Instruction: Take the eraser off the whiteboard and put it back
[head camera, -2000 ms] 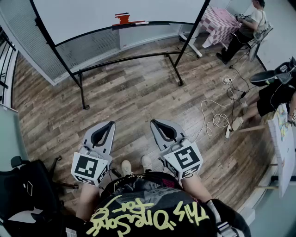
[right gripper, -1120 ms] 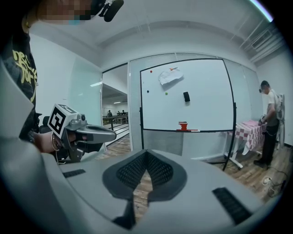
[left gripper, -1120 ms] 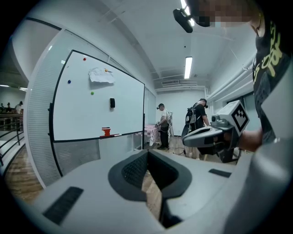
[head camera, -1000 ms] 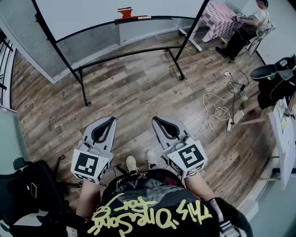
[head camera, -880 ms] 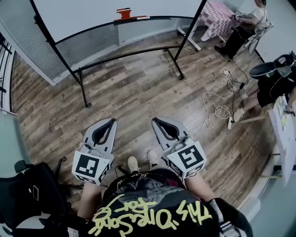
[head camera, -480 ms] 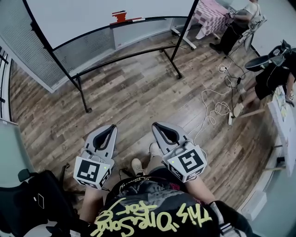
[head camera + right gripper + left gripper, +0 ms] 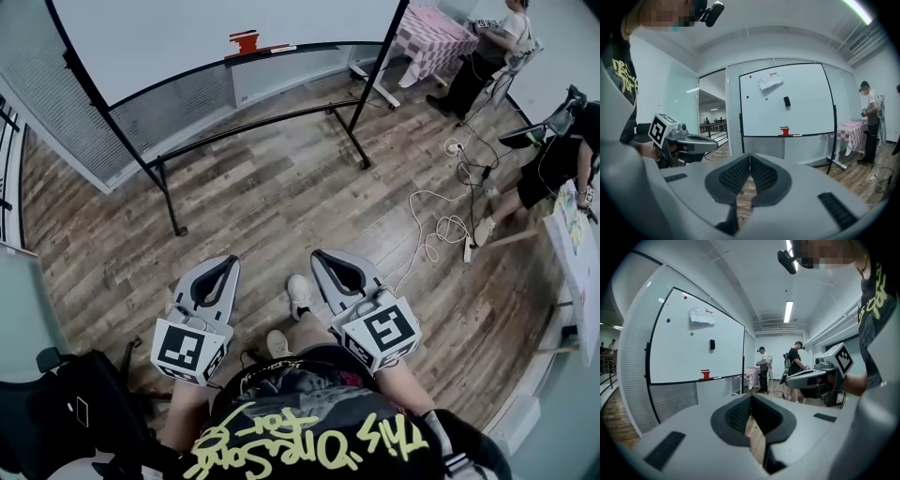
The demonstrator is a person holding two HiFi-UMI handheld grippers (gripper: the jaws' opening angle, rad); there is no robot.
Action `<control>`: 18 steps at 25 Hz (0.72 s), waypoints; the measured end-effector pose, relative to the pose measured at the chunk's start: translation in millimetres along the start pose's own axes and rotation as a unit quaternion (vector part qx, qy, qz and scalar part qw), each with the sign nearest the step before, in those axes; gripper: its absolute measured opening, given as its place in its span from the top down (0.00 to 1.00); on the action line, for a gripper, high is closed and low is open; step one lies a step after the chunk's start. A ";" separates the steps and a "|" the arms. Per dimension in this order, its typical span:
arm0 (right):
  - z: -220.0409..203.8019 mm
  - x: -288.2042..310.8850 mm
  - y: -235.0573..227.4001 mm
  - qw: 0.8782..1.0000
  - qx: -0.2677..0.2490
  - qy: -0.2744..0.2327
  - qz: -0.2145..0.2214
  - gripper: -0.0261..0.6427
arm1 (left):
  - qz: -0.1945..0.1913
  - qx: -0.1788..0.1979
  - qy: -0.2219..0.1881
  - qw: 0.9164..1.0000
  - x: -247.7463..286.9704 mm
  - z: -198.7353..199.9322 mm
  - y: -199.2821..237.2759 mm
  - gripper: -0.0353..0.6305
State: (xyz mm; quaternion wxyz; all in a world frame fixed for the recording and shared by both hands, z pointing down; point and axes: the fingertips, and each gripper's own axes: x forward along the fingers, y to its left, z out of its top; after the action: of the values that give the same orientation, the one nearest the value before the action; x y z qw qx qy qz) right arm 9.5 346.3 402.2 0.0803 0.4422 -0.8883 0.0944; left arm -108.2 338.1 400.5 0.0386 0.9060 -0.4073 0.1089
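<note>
I am holding the left claw completely closed, its two grey jaws meeting at the tips with nothing gripped between them. In its own view only a sliver of floor is showing through the gap behind the dark pads. The right claw is sitting the same way, jaws pressed together and empty. Both are pointing forward side by side, low over the brown wood-plank floor, with a white shoe showing between them.

The small black rectangular eraser is sticking to the face of the large white whiteboard on its black wheeled stand. It is sitting at about mid-height, well apart from either claw. A crumpled sheet of white paper is hanging above it and to its left, and a few small coloured dots are sitting around that. Below the eraser, a small red object is standing on the ledge along the board's lower edge.

Off to the right of the board, a desk covered in a pink checked cloth is standing with a person in dark trousers just beside it. A white cable is lying in loose coils on the floor between that corner and me.
</note>
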 end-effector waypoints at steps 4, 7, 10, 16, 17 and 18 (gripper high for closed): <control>5.4 12.5 -12.7 1.000 -0.002 -0.002 0.008 0.95 | 0.011 0.001 0.006 1.000 12.1 2.2 10.4 0.94; 8.7 22.5 -24.7 1.000 -0.003 -0.002 0.016 0.95 | 0.019 0.002 0.003 1.000 24.6 7.1 18.2 0.94; 12.8 33.7 -38.2 1.000 -0.002 -0.004 0.021 0.95 | 0.029 0.005 -0.002 1.000 38.5 13.8 28.3 0.94; 21.9 59.5 -63.4 0.999 -0.004 -0.003 0.033 0.95 | 0.041 0.002 0.001 0.999 63.4 18.6 48.8 0.94; 23.8 63.4 -67.2 0.999 -0.004 -0.003 0.035 0.95 | 0.042 0.003 0.001 0.999 68.0 20.0 51.7 0.94; 25.2 66.9 -71.1 0.999 -0.003 -0.001 0.036 0.95 | 0.042 0.003 0.002 0.999 72.7 21.7 54.1 0.94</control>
State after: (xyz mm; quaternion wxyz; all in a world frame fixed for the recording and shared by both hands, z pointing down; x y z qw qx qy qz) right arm 25.1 246.7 399.8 0.0775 0.4095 -0.9042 0.0938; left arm -98.2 245.6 395.0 0.0315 0.8879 -0.4447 0.1133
